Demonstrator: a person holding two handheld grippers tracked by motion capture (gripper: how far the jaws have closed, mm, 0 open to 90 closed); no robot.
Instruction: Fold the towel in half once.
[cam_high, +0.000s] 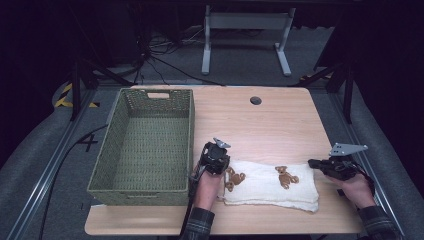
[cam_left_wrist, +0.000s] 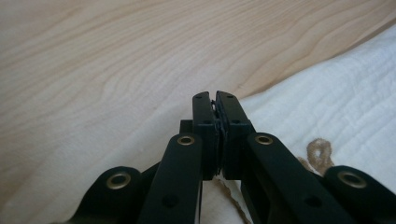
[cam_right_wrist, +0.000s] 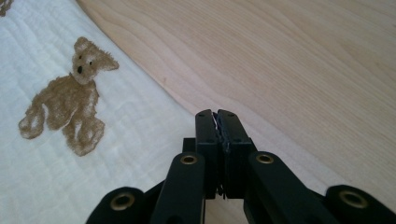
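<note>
We work at a pale wooden table over grey carpet in a dark room. At left sits a green woven basket, rectangular. Our left gripper, jaws pressed together, sits at the left end of the folded white cloth; its bear print is partly hidden there. Our right gripper, jaws together, hovers beside the cloth's right end.

- The left gripper is held low in the left hand, forearm entering from the bottom edge; its jaws are pressed together with nothing seen between them.
- The right gripper is held level in the right hand, pointed leftward; its jaws are likewise closed.
</note>
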